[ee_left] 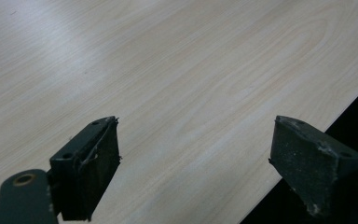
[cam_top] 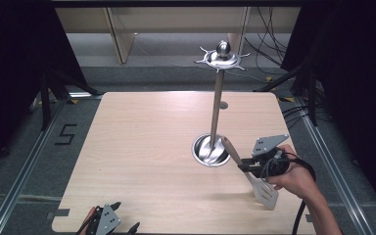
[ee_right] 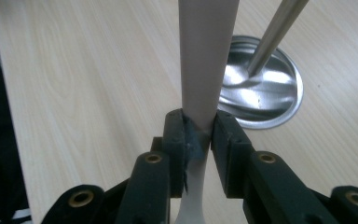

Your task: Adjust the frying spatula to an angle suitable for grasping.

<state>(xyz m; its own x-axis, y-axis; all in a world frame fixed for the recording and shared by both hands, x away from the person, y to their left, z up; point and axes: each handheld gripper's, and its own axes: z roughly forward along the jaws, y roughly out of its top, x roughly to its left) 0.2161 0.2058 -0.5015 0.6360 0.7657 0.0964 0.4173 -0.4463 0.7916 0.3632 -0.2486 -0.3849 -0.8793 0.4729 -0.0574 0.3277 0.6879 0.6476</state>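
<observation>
Left claw (cam_top: 111,219) sits at the near tabletop (cam_top: 147,161) edge, well apart from the stand, jaws wide and empty. Right claw (cam_top: 247,164) is clamped on the spatula (cam_top: 254,176) handle just beside the stand's base (cam_top: 210,151), blade down. Risk: the handle could strike the pole (cam_top: 217,105) and tip the stand. The hooks (cam_top: 218,58) on top are too small to make out.
</observation>
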